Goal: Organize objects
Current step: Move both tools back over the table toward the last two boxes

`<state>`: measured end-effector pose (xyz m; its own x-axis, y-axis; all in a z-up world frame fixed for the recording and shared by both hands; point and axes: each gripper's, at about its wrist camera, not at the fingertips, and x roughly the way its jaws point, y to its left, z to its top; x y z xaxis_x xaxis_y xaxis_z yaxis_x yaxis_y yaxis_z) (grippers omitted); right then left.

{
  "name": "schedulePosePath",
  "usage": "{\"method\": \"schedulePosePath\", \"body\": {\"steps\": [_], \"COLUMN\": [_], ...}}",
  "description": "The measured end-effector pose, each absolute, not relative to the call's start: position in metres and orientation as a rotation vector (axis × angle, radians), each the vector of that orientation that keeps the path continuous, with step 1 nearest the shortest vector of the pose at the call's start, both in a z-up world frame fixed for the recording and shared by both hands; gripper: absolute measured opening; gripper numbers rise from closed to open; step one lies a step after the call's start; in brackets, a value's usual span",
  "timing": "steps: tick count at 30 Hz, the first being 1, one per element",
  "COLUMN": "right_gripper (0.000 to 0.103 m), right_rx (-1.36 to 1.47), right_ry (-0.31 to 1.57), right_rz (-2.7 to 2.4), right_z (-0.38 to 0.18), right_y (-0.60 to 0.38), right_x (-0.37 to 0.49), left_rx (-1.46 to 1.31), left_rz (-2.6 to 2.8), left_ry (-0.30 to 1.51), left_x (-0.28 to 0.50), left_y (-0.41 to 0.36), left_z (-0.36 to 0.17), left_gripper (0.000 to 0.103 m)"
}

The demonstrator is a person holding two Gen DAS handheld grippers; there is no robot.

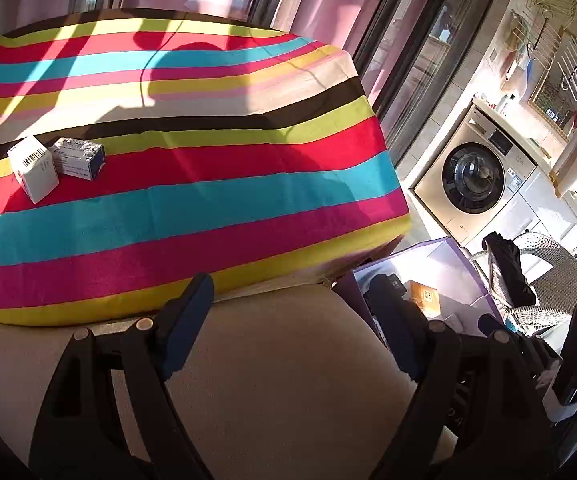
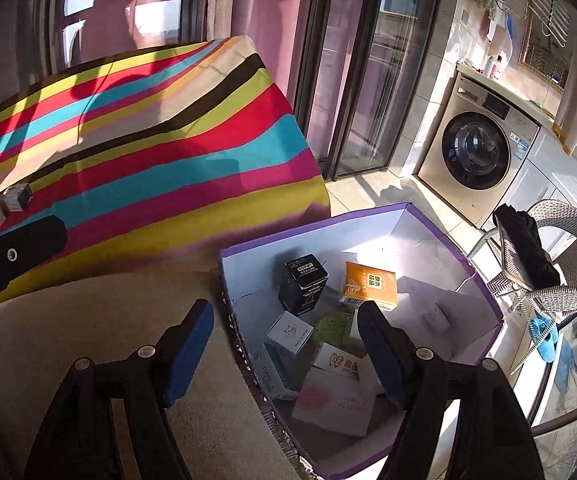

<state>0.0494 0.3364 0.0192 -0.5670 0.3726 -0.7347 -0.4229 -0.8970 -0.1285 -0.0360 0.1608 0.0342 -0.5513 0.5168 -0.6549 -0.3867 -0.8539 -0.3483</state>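
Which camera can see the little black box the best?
The right wrist view. There the black box stands inside the purple-edged bin, in plain sight beside the orange box. In the left wrist view that spot is mostly hidden behind the left gripper, so I cannot pick it out.

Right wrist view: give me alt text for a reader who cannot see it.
The open right gripper hangs empty over a purple-edged box holding several small cartons, among them a black carton and an orange packet. To the left, a striped tablecloth bears two more small cartons; a washing machine stands behind.
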Motion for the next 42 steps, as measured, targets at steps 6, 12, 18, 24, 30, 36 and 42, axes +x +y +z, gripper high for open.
{"method": "schedulePosePath", "body": {"steps": [6,12,18,24,30,36,42], "right_gripper": [0.075,0.077,0.083,0.083,0.083,0.083,0.083], "right_rx": [-1.132,-1.154,-1.201,-1.247,-1.265,-1.271,-1.263], "right_ry": [0.057,0.039,0.024,-0.031,-0.078,-0.105,-0.123], "right_rz": [2.469,2.501,2.584,2.669,2.721,2.760,2.760], "right_z": [0.021,0.021,0.021,0.021,0.021,0.018,0.015], "right_y": [0.323,0.311,0.290,0.257,0.233,0.214,0.207], "right_x": [0.043,0.031,0.013,-0.002,-0.023,-0.044,-0.055], "left_rx": [-1.088,-1.111,-1.125,-1.150,-1.172,-1.153,-1.158], "left_rz": [2.456,2.522,2.584,2.647,2.718,2.769,2.840], "left_ry": [-0.279,-0.374,-0.452,-0.551,-0.628,-0.660,-0.733], "left_x": [-0.044,-0.054,-0.061,-0.065,-0.080,-0.106,-0.144], "left_y": [0.124,0.083,0.046,0.005,-0.023,-0.022,-0.015], "left_z": [0.033,0.029,0.026,0.022,0.017,0.013,0.010], "left_gripper": [0.082,0.088,0.093,0.096,0.096,0.096,0.096]}}
